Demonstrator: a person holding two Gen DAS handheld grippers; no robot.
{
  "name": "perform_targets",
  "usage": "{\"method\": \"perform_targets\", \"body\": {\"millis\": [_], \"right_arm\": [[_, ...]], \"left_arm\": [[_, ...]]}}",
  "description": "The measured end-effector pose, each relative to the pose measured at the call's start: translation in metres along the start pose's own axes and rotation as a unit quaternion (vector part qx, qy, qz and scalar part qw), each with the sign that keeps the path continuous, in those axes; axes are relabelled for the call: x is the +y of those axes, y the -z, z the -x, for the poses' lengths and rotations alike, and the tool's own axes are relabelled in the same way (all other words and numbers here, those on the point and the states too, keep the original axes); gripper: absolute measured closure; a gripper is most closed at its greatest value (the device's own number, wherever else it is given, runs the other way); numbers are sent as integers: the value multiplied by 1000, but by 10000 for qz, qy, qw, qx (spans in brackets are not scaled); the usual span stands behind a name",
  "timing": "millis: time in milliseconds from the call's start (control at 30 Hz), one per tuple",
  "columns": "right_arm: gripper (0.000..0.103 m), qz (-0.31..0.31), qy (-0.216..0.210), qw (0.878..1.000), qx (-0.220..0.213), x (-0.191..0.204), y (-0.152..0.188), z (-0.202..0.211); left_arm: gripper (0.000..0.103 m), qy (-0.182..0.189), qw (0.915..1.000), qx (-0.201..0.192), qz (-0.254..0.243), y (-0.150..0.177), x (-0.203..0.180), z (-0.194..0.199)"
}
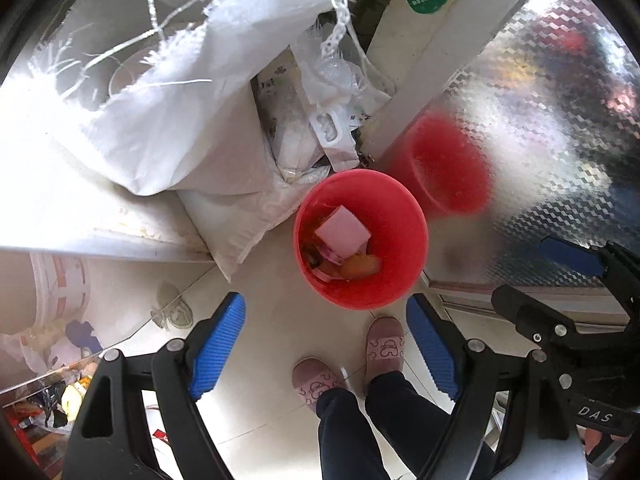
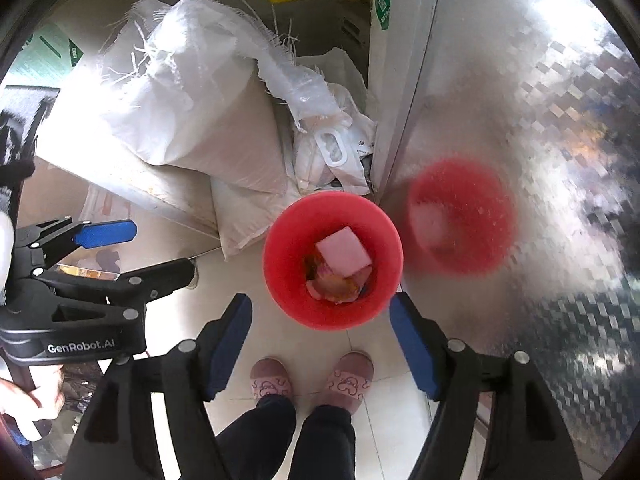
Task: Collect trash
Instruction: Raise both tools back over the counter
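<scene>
A red trash bin (image 1: 396,280) stands on the tiled floor, also in the right wrist view (image 2: 280,280). Inside lie a pale pink flat piece (image 1: 343,231) (image 2: 343,254) and orange and pink scraps (image 1: 358,266) (image 2: 334,286). My left gripper (image 1: 326,346) is open and empty, held above the floor just in front of the bin. My right gripper (image 2: 320,346) is open and empty, also above the bin's near side. The right gripper shows at the right edge of the left wrist view (image 1: 560,280), and the left gripper shows at the left of the right wrist view (image 2: 132,256).
White woven sacks (image 1: 172,132) (image 2: 200,120) and plastic bags (image 1: 332,120) are piled behind the bin on a low ledge. A shiny metal door (image 1: 540,140) (image 2: 520,120) at the right mirrors the bin. The person's slippered feet (image 1: 348,364) (image 2: 312,376) stand below the grippers.
</scene>
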State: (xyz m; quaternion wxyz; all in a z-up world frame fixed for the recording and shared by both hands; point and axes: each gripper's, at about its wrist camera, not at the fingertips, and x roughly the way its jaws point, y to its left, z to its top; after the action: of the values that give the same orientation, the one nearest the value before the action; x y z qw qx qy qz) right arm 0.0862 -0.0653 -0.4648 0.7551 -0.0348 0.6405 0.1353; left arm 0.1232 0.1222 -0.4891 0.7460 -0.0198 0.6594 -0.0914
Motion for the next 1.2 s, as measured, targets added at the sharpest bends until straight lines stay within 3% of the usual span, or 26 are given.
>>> {"method": "perform_targets", "body": {"millis": [167, 367, 533, 667, 933, 1200], "right_arm": [[31, 31, 28, 10000, -13, 9, 5, 28], [27, -24, 43, 9999, -161, 26, 8, 91], [12, 34, 131, 9987, -486, 43, 6, 157], [8, -27, 238, 9977, -636, 56, -1, 203], [5, -195, 481, 9910, -1236, 64, -18, 291], [5, -609, 701, 9811, -1696, 40, -33, 345]], "left_arm": [[22, -85, 9999, -81, 36, 7, -3, 36], [22, -116, 9997, -168, 95, 17, -8, 107], [22, -88, 9991, -393, 100, 20, -11, 176], [22, -160, 9977, -660, 55, 18, -15, 234], [22, -142, 9934, -1118, -206, -8, -28, 325], [22, -30, 9873, -1367, -814, -53, -68, 369]]}}
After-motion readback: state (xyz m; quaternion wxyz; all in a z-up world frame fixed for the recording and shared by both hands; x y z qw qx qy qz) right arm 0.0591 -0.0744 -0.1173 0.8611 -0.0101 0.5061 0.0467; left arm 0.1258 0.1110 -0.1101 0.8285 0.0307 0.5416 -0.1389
